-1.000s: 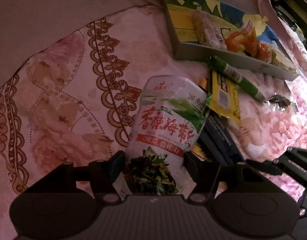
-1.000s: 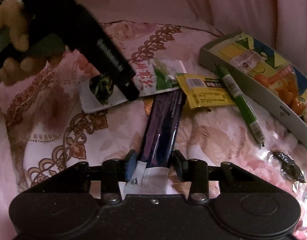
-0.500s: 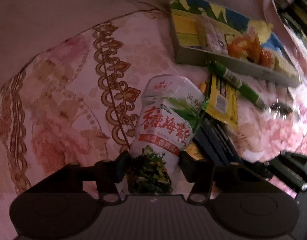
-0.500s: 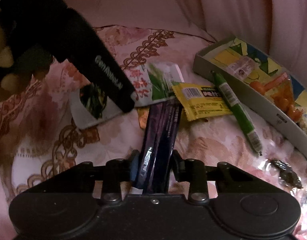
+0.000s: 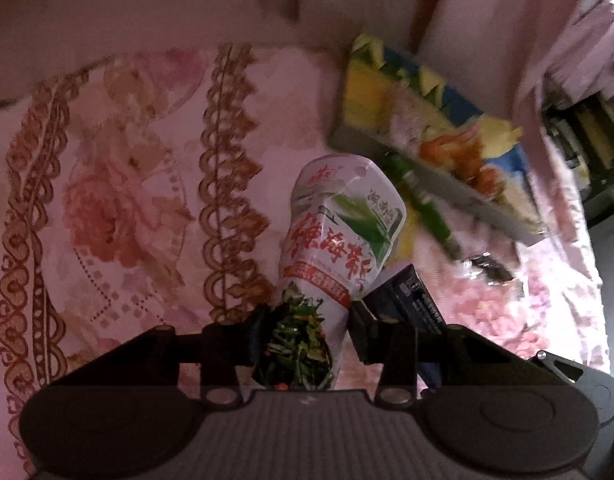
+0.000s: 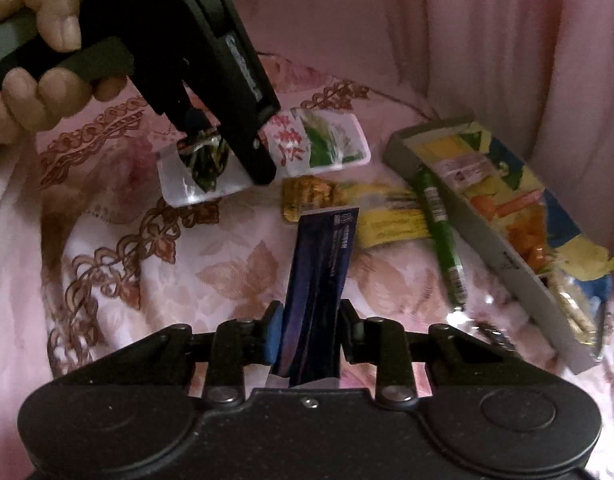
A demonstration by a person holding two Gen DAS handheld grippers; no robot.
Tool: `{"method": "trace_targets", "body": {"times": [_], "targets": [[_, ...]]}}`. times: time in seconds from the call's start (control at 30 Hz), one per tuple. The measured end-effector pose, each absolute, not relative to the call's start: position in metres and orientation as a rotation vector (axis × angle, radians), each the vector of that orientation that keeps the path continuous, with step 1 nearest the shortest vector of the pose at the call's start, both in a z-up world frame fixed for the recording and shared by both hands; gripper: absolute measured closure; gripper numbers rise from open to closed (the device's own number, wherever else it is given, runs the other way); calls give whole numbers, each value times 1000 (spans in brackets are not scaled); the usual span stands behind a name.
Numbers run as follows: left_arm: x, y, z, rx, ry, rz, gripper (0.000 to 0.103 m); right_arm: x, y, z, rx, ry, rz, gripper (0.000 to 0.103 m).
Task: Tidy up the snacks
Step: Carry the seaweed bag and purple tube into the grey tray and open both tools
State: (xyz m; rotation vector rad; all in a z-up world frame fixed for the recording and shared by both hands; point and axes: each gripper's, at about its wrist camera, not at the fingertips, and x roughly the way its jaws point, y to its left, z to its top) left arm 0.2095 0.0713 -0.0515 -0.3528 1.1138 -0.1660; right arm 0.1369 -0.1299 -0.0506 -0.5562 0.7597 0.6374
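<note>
- Lifted since a second ago: seaweed packet (image 5: 339, 236), then lying flat on the flowered bedspread (image 5: 119, 200), now raised clear of it in the left tool (image 5: 307, 328) — pinched shut on the packet's lower end, the printed greens between the pads.
- Likewise raised: dark blue packet (image 6: 319, 276), earlier flat on the cloth with its far end tucked under the other snacks, now tilted up and free, clamped at its near end by the right tool (image 6: 309, 334) with the pads closed against both sides.
- Uncovered by that lift — a small orange-yellow packet (image 6: 307, 196) next to the yellow wrapper (image 6: 391, 220).
- Glossy crinkled film on the seaweed packet, white with red lettering and green leaves; long axis pointing away from the left tool, top end toward the tray (image 6: 479, 236).
- Dark blue packet long, narrow, creased lengthwise, shiny; long axis straight ahead of the right tool, far end up and toward the yellow wrapper.
- Green stick (image 6: 441, 232), thin and round, lying along the grey wall of the shallow cardboard tray, which holds orange and clear-wrapped snacks.
- Bedspread soft, pink, with brown scroll borders.
</note>
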Motion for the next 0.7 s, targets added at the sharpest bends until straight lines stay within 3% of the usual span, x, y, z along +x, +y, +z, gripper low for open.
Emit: {"method": "trace_targets", "body": {"times": [0.37, 0.7], "targets": [[194, 47, -12, -299, 876, -162, 57, 127, -159, -40, -523, 612, 563, 72], [272, 2, 2, -279, 695, -127, 56, 190, -207, -24, -337, 525, 388, 72]]}}
